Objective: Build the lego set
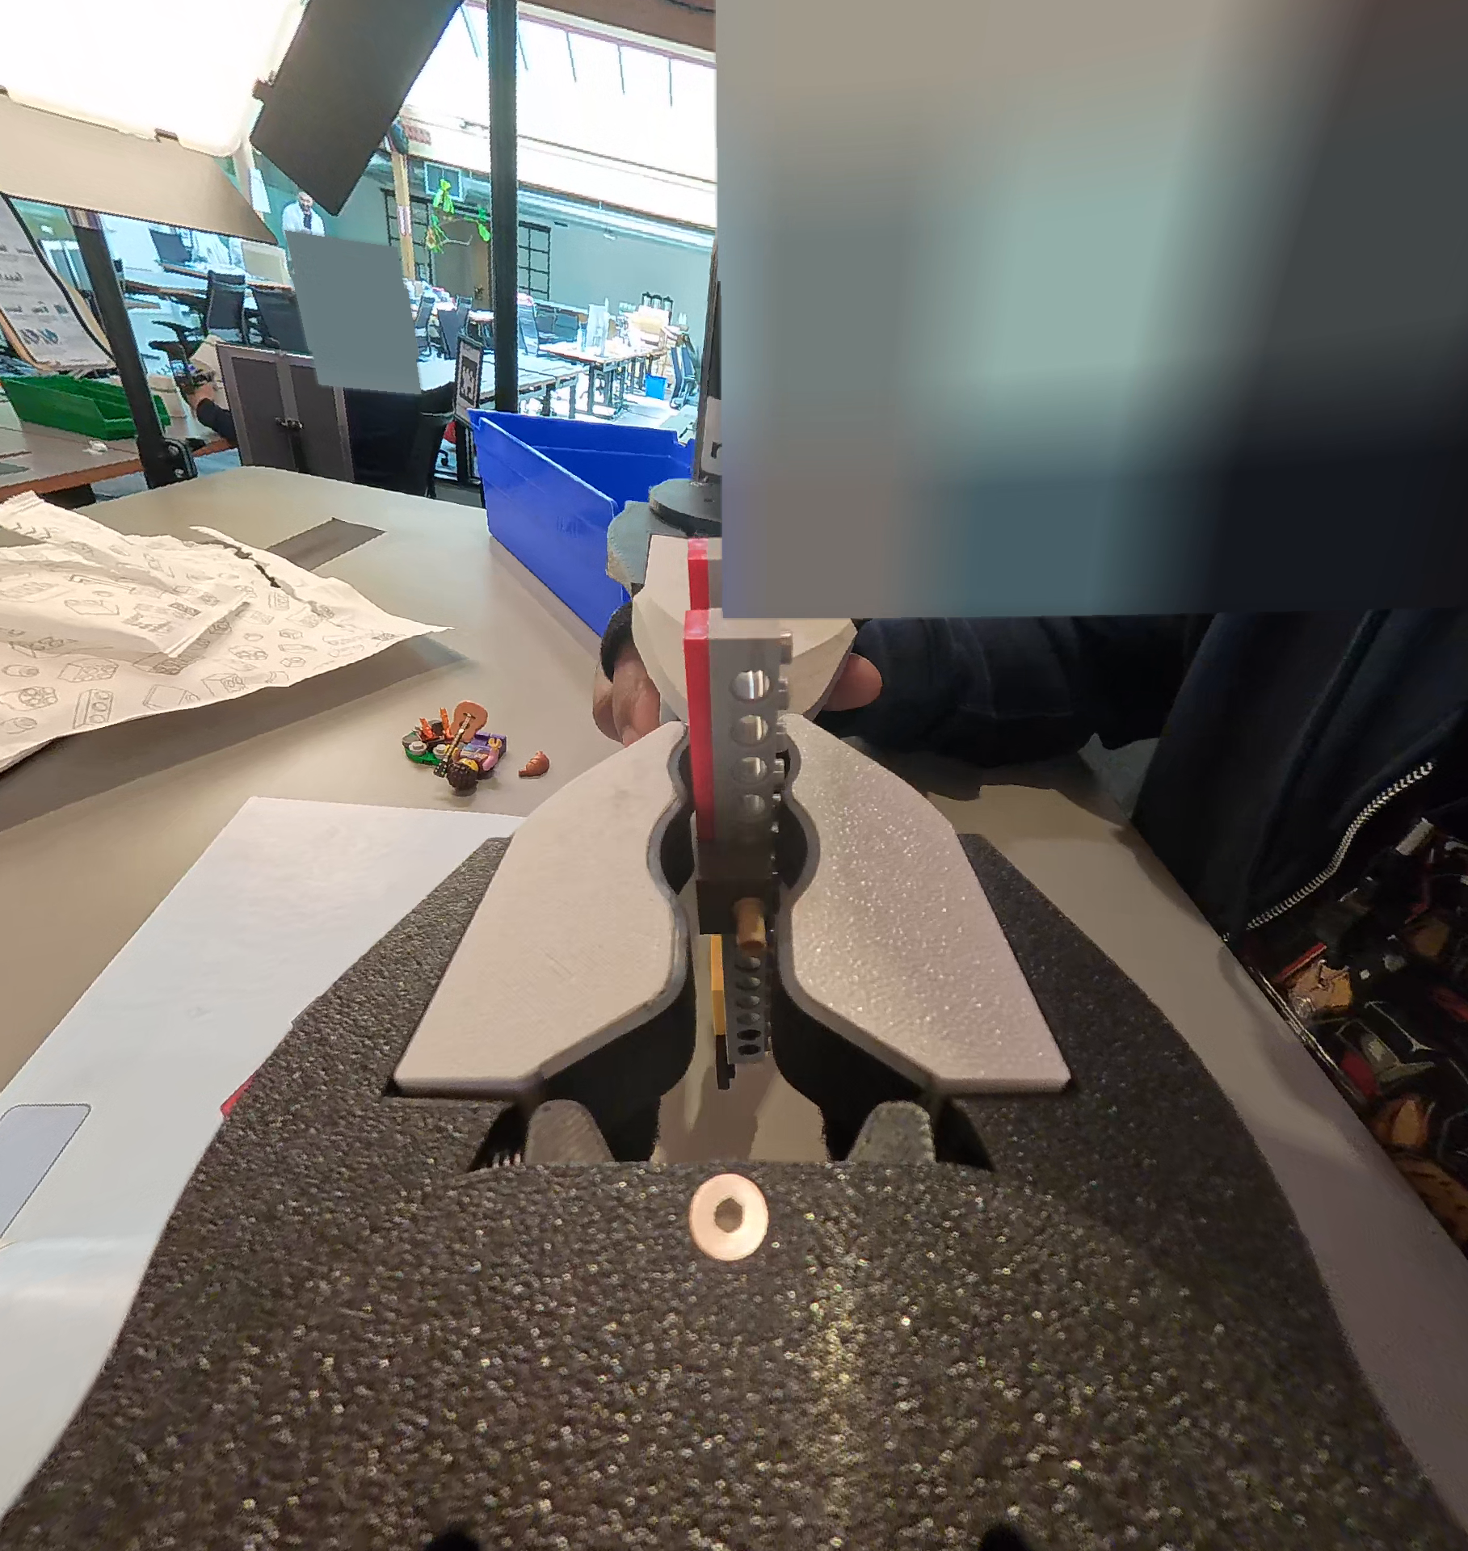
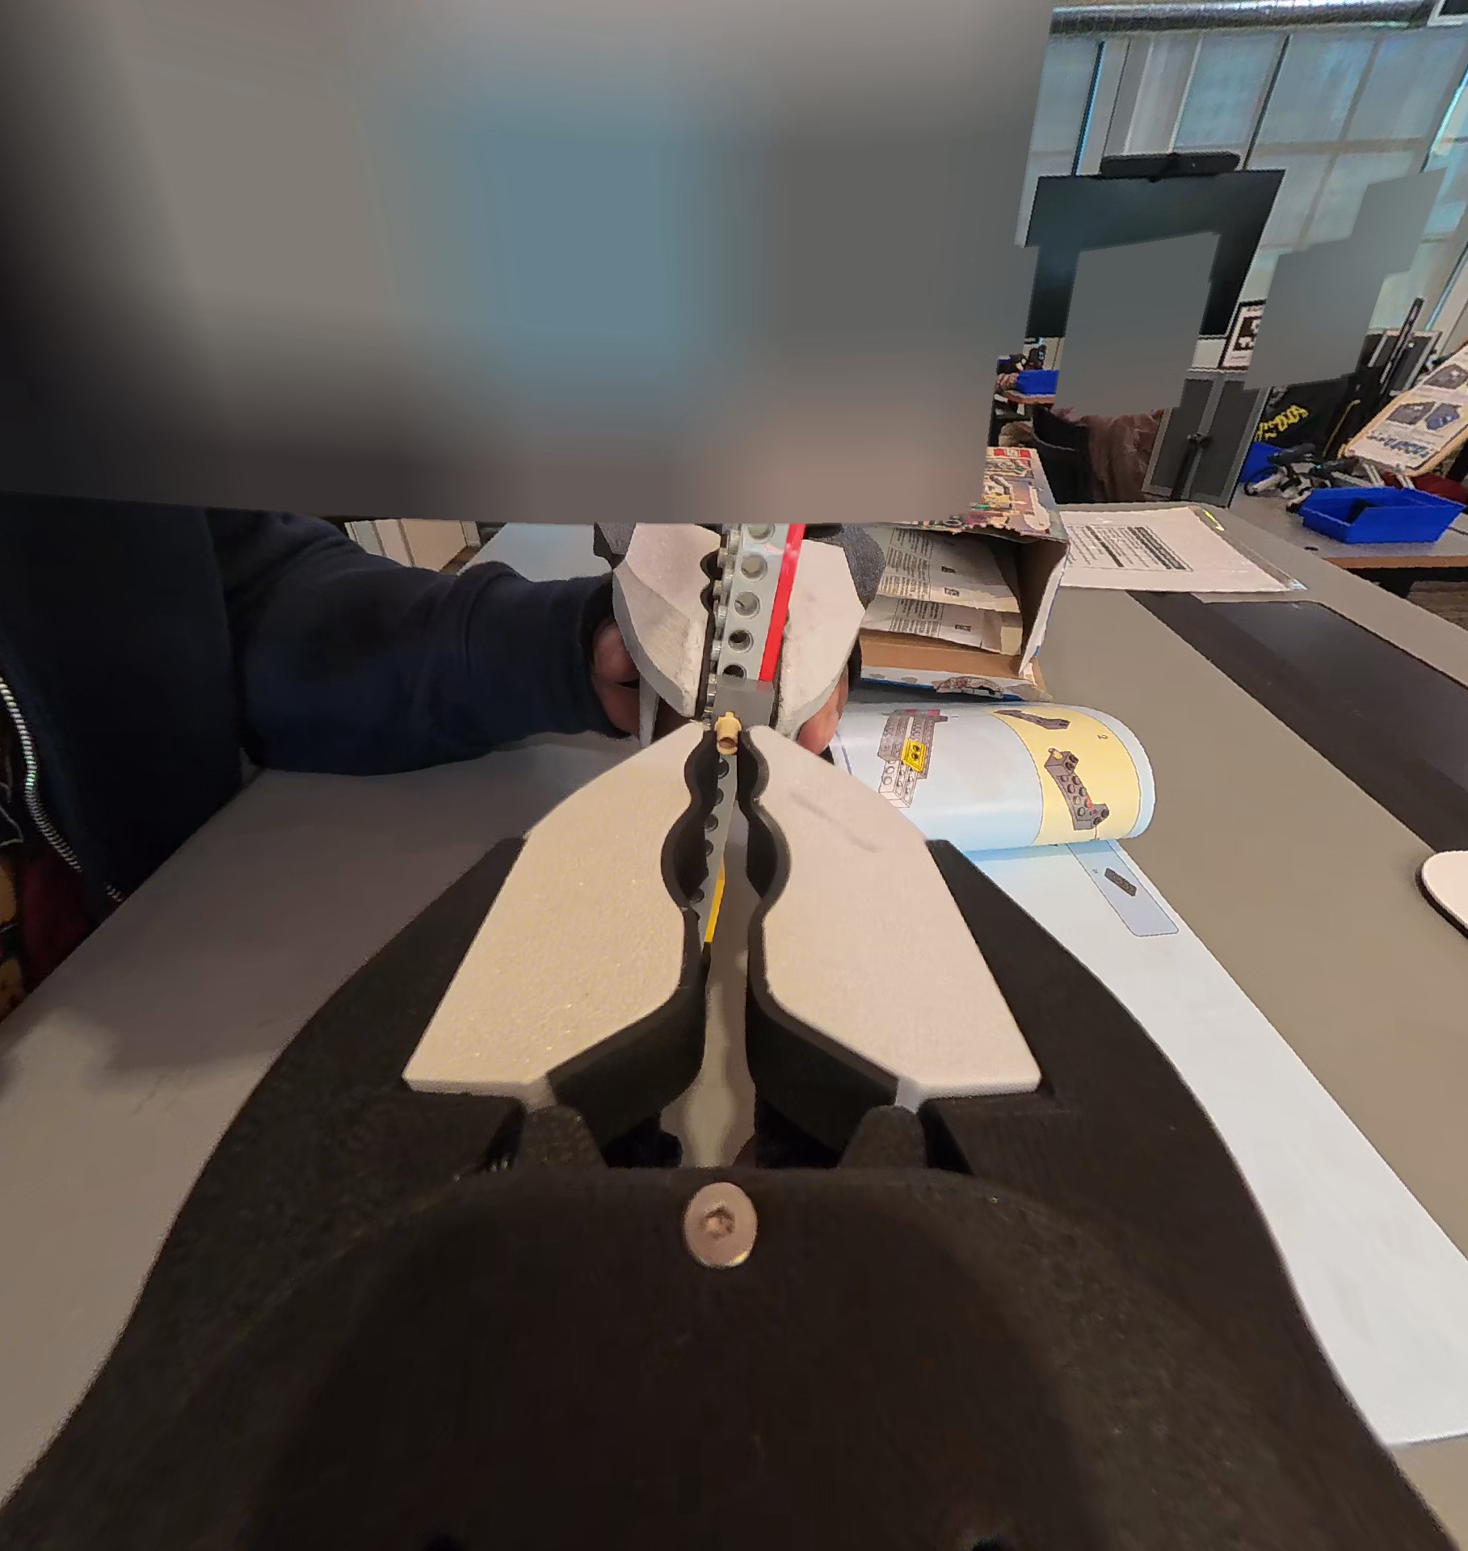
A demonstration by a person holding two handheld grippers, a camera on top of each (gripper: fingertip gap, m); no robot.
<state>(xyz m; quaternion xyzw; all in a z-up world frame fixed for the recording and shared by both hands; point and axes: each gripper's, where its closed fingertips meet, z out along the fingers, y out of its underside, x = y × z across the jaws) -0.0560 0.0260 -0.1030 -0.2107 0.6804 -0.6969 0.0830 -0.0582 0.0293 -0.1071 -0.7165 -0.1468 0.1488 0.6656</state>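
Brick assembly: grey holed beam backed by red plate, dark block and yellow strip lower down, clamped upright between left gripper pads. Tan peg at dark block, pinched narrowly by right gripper. Grainy grey fingers, black foam bodies. Left view only: minifigure bits, printed paper, blue bin. Right view only: instruction booklet, torn box.

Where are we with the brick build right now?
Done: the red plate is joined to the grey beam, with a tan pin in the dark brick below. In hand: the left gripper clamps that beam; the right gripper is nearly shut by the pin. Remaining: small pieces lie loose on the table.
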